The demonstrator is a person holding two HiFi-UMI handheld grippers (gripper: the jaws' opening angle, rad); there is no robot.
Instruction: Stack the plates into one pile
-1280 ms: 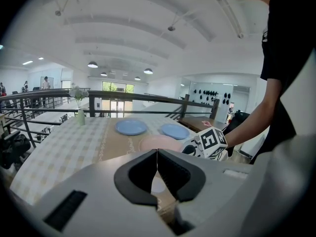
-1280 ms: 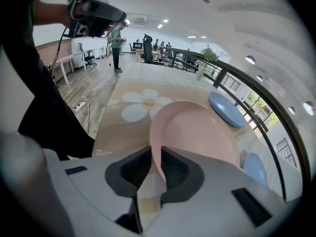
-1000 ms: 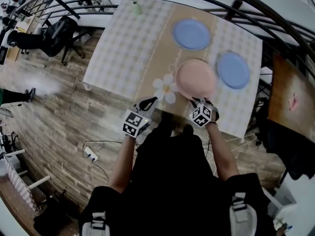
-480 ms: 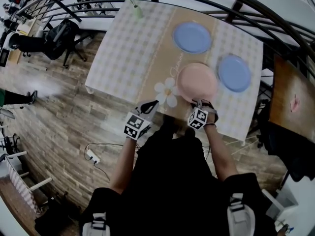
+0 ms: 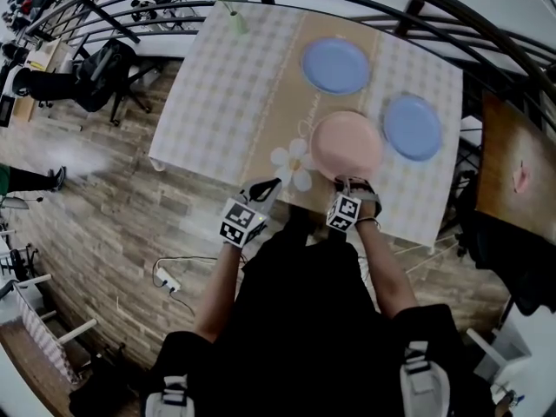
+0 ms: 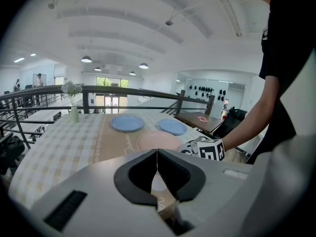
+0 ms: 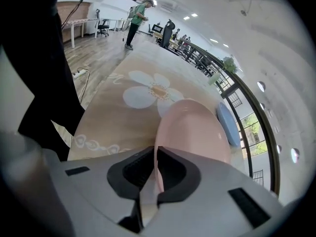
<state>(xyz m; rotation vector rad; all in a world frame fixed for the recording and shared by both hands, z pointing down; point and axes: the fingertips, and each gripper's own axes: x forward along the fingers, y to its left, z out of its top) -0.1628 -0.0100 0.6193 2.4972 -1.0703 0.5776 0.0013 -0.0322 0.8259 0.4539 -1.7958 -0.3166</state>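
Closing on pink plate (image 5: pixel 347 144), right tongs (image 7: pixel 156 152) down-tilted

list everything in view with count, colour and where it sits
table: one, pale checked cloth, middle of the head view
runner: one, beige with a white daisy print, down the table's middle
blue plates: two, blue, far end and right side of the table, apart
pink plate: one, pink, near end of the table
vase: one, pale green, holding flowers, far left corner of the table
power strip: one, white, on the wood floor
left gripper: one, grey, shut, empty
right gripper: one, grey, jaws just closed on the pink plate's near rim
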